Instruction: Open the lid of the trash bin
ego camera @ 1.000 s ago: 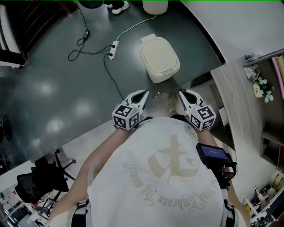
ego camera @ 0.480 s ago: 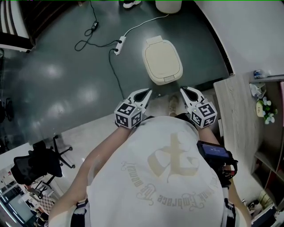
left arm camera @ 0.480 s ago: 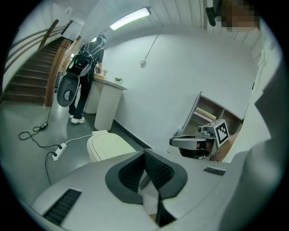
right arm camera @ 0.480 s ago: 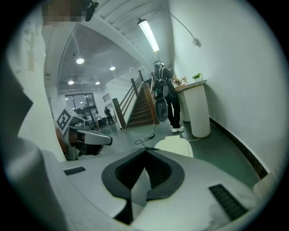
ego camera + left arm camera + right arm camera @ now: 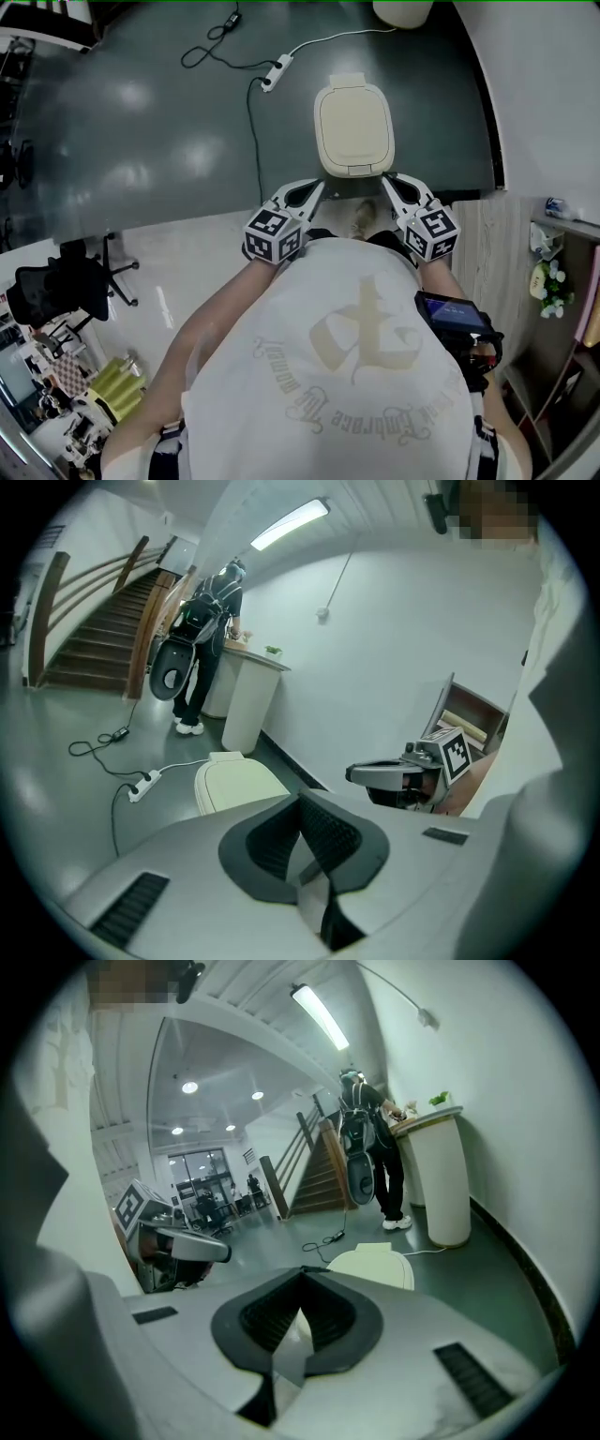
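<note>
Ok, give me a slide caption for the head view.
Closed bin; left gripper and right gripper, both shut and empty, held near its front edge.

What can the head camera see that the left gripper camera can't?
Only the head view shows the white printed shirt of whoever holds the grippers, and a black office chair. Only the left gripper view shows a staircase, a ceiling light and someone with a backpack standing at a white counter. Both show the closed cream trash bin, the white power strip with its cable, and the right gripper.
</note>
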Demonstrator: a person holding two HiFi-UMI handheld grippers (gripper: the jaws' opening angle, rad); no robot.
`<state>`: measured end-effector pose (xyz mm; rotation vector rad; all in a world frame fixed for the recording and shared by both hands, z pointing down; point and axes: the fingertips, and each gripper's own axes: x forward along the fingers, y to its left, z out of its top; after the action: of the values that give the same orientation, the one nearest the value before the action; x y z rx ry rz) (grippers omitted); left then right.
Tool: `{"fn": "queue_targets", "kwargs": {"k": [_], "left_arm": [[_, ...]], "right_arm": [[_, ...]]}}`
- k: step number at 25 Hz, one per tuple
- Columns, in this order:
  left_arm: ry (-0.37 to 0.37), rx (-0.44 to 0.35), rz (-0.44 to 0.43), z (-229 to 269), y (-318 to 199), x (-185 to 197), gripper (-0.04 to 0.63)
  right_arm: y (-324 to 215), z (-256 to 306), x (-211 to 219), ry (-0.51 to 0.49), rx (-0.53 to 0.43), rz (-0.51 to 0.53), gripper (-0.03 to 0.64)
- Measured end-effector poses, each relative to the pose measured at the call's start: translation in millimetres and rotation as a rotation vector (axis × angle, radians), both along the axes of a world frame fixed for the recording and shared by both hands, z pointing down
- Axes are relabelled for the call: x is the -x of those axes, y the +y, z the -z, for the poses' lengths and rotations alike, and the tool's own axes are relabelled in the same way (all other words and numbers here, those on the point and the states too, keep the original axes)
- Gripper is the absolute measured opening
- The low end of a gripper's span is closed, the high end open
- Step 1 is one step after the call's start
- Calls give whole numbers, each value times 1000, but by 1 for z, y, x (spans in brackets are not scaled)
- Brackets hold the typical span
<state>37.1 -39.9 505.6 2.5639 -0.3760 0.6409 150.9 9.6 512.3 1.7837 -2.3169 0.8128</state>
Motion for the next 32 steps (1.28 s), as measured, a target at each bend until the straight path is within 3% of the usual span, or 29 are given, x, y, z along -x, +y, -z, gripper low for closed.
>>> {"fn": "queue_targets", "kwargs": {"k": [6, 15, 25, 32], "left_arm": [[-17, 7, 114, -4, -3, 3, 12], [-36, 53, 286, -13, -2, 30, 12], [-47, 91, 382, -24, -3, 65, 12], [-58, 105, 364, -35, -1, 79, 12]], "right_arm": [[-16, -15, -6, -11, 25, 107, 5], [-32, -40, 20, -16, 106, 285, 5], [-28, -90, 38, 52, 269, 368, 5], [-27, -127, 41, 128, 374, 361, 5]]}}
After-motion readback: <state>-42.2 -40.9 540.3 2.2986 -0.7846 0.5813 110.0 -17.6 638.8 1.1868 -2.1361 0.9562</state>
